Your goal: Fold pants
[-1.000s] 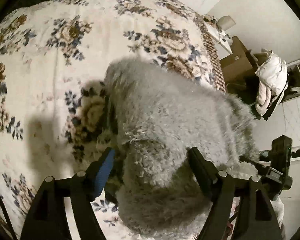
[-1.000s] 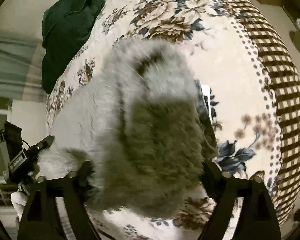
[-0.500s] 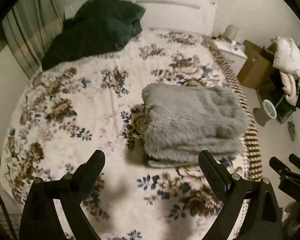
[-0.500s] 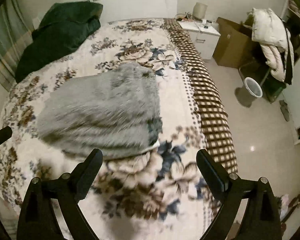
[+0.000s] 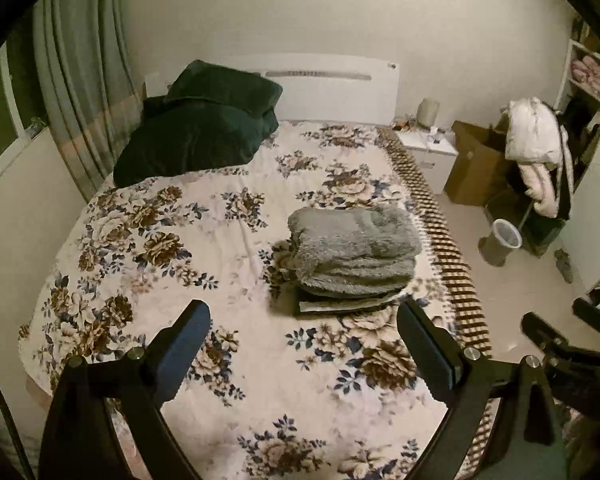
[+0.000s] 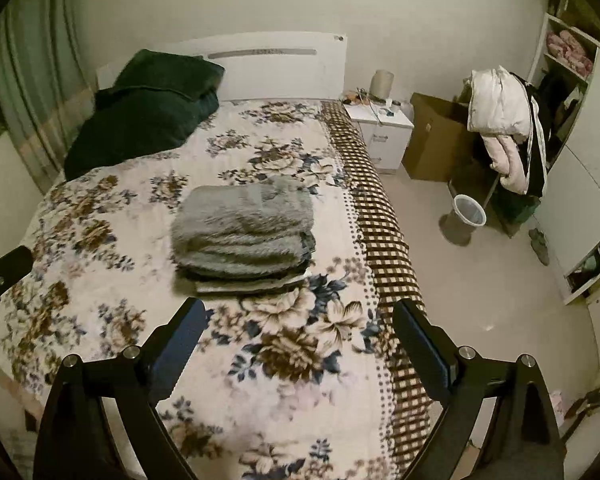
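The grey fuzzy pants [image 5: 354,254] lie folded in a compact stack on the floral bedspread [image 5: 204,240], near the bed's right side. They also show in the right wrist view [image 6: 244,232]. My left gripper [image 5: 302,344] is open and empty, held well back from and above the pants. My right gripper [image 6: 298,338] is open and empty, likewise pulled back above the bed's foot. The right gripper's body [image 5: 568,350] shows at the lower right of the left wrist view.
A dark green duvet [image 5: 204,128] lies at the head of the bed by the white headboard [image 5: 320,80]. Right of the bed stand a white nightstand [image 6: 384,132], a cardboard box [image 6: 436,140], a small bin [image 6: 468,212] and a rack with clothes [image 6: 504,120].
Both grippers let go of the pants and drew back and up from the bed. The folded pants now lie free on the bedspread, farther from both cameras.
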Available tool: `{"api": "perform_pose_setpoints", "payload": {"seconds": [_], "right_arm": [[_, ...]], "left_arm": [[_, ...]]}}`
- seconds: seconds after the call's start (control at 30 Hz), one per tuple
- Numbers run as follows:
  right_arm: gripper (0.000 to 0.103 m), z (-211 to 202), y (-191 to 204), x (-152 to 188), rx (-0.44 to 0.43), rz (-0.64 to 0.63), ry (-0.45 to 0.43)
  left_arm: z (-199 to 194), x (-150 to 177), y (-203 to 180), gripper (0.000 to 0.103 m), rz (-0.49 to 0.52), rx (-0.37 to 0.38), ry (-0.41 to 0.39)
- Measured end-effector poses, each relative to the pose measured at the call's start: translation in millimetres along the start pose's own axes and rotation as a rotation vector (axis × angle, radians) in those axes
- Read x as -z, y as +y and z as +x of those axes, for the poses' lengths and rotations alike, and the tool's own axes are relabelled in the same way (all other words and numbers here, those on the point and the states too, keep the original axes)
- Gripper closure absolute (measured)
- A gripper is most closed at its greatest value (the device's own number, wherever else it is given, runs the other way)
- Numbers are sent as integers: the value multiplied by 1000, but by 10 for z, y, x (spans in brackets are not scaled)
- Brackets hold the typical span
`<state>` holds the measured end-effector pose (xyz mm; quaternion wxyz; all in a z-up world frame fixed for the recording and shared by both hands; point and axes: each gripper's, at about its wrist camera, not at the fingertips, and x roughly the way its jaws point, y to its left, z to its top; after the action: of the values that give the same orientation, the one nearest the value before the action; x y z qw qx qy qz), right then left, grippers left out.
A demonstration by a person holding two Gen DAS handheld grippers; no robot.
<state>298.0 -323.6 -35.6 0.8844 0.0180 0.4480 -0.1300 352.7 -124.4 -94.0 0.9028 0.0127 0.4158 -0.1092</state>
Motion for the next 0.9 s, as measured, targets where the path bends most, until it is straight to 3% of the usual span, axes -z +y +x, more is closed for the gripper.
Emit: {"api": "perform_pose_setpoints", "payload": {"seconds": [0.23,0.57,0.73,0.9], "right_arm": [[6,-1054,96,297,10,6,-83],[6,-2333,111,653,26,17,-192],[6,-2643,97,816,34,19,-202],[6,-2688,95,879,16,28,-179]], "left_arm": [[-729,171,57,7,3,0,-84],[-1454,493,-10,7,48,24,-167],[-1591,613,-35,7,57,26,-180],[-1609,663,-78,7,62,26,-185]]}}
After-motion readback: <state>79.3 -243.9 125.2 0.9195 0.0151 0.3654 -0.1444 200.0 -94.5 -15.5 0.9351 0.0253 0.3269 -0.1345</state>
